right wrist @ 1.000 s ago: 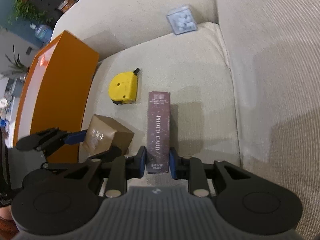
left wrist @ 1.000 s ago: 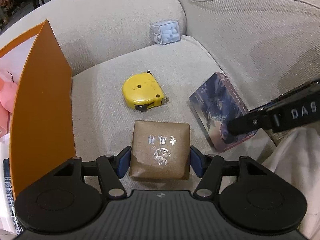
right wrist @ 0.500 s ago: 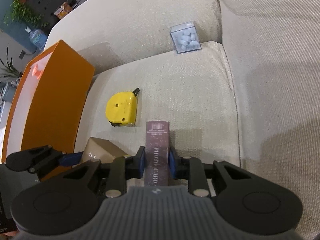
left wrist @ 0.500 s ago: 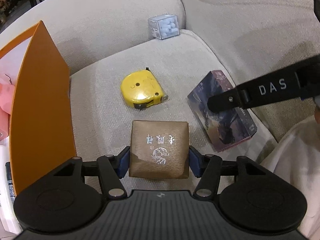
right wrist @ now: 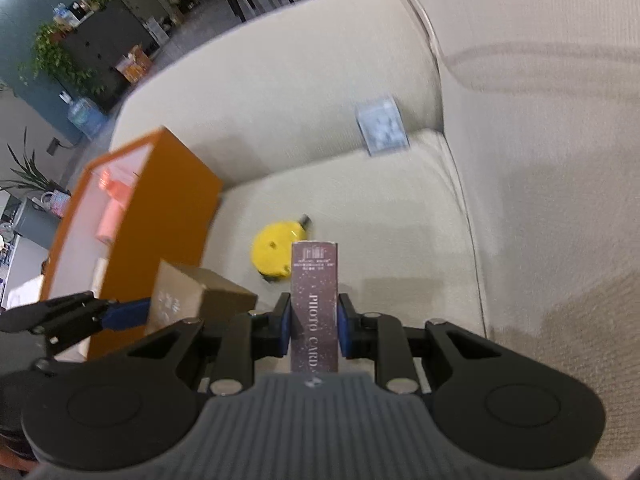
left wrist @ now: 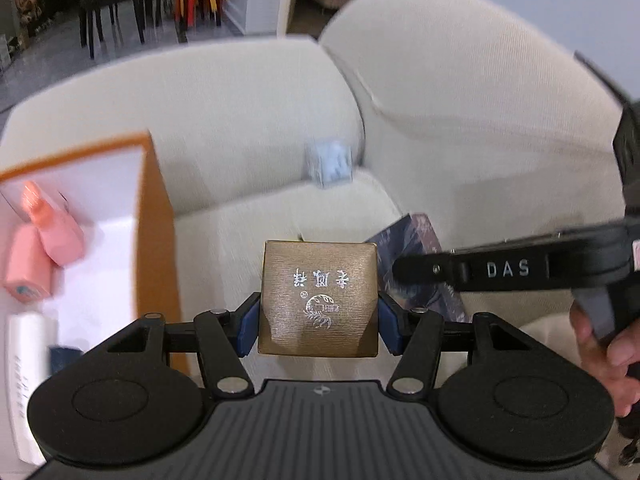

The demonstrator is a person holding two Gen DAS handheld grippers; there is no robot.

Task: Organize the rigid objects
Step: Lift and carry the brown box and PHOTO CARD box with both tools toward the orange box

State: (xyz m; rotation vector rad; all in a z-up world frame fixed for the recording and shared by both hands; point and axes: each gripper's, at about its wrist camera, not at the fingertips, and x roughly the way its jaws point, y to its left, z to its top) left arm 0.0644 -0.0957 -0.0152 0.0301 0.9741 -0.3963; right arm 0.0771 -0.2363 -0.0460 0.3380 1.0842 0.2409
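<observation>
My left gripper [left wrist: 318,330] is shut on a brown box [left wrist: 318,300] with silver print and holds it above the sofa seat [left wrist: 248,220]. In the right wrist view that brown box [right wrist: 196,300] hangs at the left, with a blue pad of the left gripper's fingers [right wrist: 124,316] against it. My right gripper [right wrist: 315,326] is shut on a dark purple photo card box [right wrist: 315,304], held upright on its narrow edge. A yellow tape measure [right wrist: 276,252] lies on the cushion just beyond it. The left wrist view shows the photo card box [left wrist: 416,248] beside the right gripper's fingers [left wrist: 508,270].
An open orange box [left wrist: 154,216] stands on the left, with pink bottles [left wrist: 44,236] and a white bottle [left wrist: 24,380] inside. A small clear box of white pieces [right wrist: 382,126] sits in the back corner of the sofa. A hand [left wrist: 608,340] grips the right tool.
Both grippers have risen with their boxes, lifting them off the cushion. The left view now looks into the orange box, and the brown box hides the tape measure there.
</observation>
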